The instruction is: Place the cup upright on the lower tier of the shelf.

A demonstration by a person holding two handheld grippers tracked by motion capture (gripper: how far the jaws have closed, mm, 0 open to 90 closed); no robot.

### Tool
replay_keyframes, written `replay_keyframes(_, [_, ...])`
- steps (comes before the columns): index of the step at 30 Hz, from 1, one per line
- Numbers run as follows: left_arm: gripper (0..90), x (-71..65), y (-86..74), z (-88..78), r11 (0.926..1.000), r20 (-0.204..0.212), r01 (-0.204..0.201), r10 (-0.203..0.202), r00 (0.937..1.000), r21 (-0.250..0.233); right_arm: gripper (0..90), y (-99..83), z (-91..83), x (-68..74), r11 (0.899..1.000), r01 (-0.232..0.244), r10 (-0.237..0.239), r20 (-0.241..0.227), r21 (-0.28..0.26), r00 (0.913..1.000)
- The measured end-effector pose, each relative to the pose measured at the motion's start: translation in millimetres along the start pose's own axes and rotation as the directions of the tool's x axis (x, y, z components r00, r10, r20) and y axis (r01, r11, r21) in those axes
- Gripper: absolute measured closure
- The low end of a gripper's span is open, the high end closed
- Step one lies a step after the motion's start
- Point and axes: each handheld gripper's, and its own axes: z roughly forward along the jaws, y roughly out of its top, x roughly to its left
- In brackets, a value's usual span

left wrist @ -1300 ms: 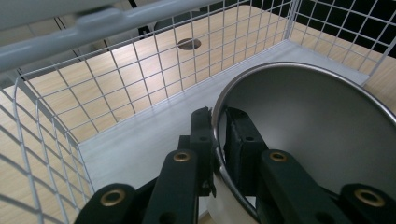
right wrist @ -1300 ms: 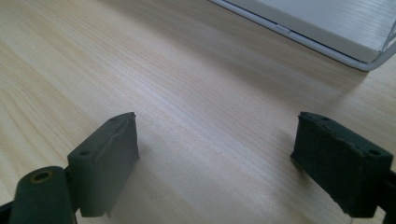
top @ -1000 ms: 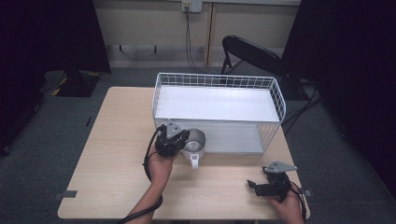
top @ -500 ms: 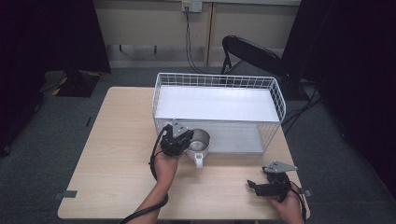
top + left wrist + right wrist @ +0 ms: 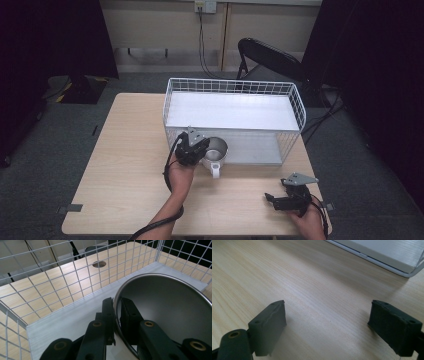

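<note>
Pale wood-grain worktop [image 5: 125, 165] stands on a grey floor, with dark curtains at both sides of the room and a black chair [image 5: 270, 55] beyond the far edge. Left of centre, the left tool [image 5: 196, 148] clamps the rim of a metal cup [image 5: 216, 150]: in the left gripper view one jaw lies inside the cup [image 5: 170, 305] and the other outside, the two nearly closed with the thin wall pinched between them. The cup hangs at the near left wall of the white wire basket [image 5: 295, 107], its white handle pointing toward the person; the left gripper view shows the basket's mesh [image 5: 62, 285] just beyond the cup. The basket occupies the far middle of the worktop and has a white floor. At the near right corner, well apart from the cup, the right tool [image 5: 277, 199] rests low over bare wood. Its jaws stand wide apart in the right gripper view, with nothing between them but the worktop [image 5: 317, 290].
</note>
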Motion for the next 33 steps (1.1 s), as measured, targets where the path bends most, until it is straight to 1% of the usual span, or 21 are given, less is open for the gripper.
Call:
replay_keyframes(12, [81.9,1.6,0.6,5.6,0.9997,-0.033,0.023,-0.023,0.9992,-0.006,13.1,-0.1,-0.1,0.0,1.000,0.000,0.000,0.000,0.000,1.0000])
replay_keyframes(16, [81.8,2.0,1.0,7.3,0.9998,-0.040,0.021,-0.020,0.9990,0.004,13.1,-0.1,-0.1,0.0,1.000,0.000,0.000,0.000,0.000,1.0000])
replay_keyframes(19, [81.8,2.2,0.5,7.9,0.9999,-0.051,0.015,-0.015,0.9986,0.003,13.1,-0.1,-0.1,0.1,1.000,0.000,0.000,0.000,0.000,1.0000])
replay_keyframes(21, [81.8,3.1,0.7,7.8,0.9998,-0.054,0.021,-0.021,0.9983,0.003,13.1,-0.2,-0.2,0.1,1.000,0.000,0.000,0.000,0.000,1.0000])
replay_keyframes(23, [81.7,3.4,1.0,7.9,0.9998,-0.060,0.018,-0.018,0.9981,0.004,13.1,-0.2,-0.2,0.1,1.000,0.000,0.000,0.000,0.000,1.0000])
replay_keyframes(25, [81.7,3.5,0.8,8.0,0.9997,-0.062,0.026,-0.026,0.9978,0.003,13.1,-0.2,-0.2,0.1,1.000,0.000,0.000,0.000,0.000,1.0000])
replay_keyframes(29, [81.7,4.6,-0.1,8.2,0.9993,-0.070,0.037,-0.037,0.9969,-0.004,13.1,-0.2,-0.2,0.1,1.000,0.000,0.000,0.000,0.000,1.0000])
replay_keyframes(30, [81.6,4.4,-0.4,8.1,0.9994,-0.070,0.035,-0.035,0.9969,-0.006,13.1,-0.2,-0.2,0.1,1.000,-0.001,0.001,0.000,0.000,1.0000])
replay_keyframes(33, [80.4,4.0,0.1,7.1,0.9989,-0.063,0.041,-0.043,0.9971,-0.022,13.1,-0.2,-0.2,0.1,1.000,0.000,0.000,0.000,0.000,1.0000])
